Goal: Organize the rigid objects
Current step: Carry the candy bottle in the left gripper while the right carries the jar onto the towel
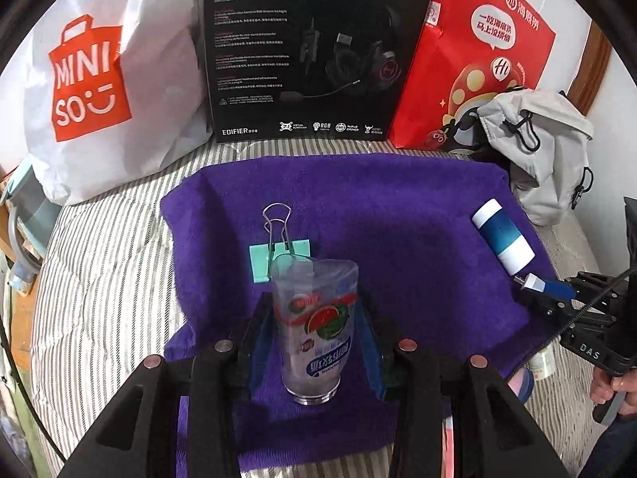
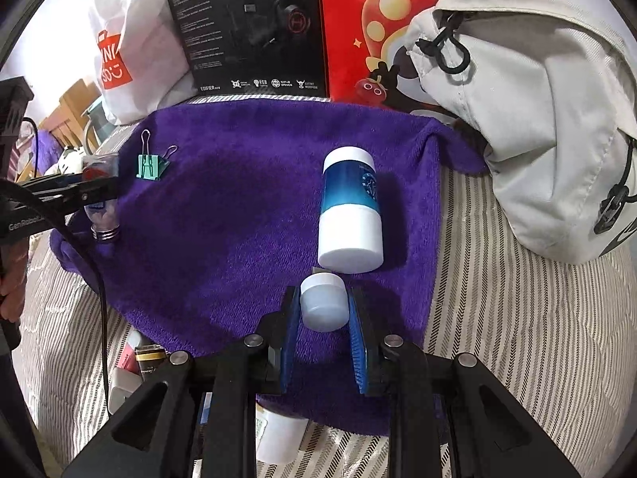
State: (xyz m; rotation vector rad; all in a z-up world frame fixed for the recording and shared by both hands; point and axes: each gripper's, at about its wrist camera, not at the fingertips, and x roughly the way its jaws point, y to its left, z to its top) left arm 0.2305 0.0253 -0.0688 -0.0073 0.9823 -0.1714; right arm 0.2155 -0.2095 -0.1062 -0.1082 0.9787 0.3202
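Left wrist view: left claw (image 1: 314,338) clamps a clear bottle (image 1: 316,326); right claw (image 2: 323,310) grips a small white jar (image 2: 323,306) over the purple towel (image 2: 239,215).

One purple towel (image 2: 247,215), one green binder clip (image 2: 150,167), one blue-and-white bottle (image 2: 350,215), one small white jar (image 2: 323,306), one clear labelled bottle (image 1: 316,326).

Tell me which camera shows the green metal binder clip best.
The right wrist view: the green metal binder clip lies unobstructed on the purple towel, with both wire handles visible. In the left wrist view the clear plastic bottle held by the left gripper covers part of it.
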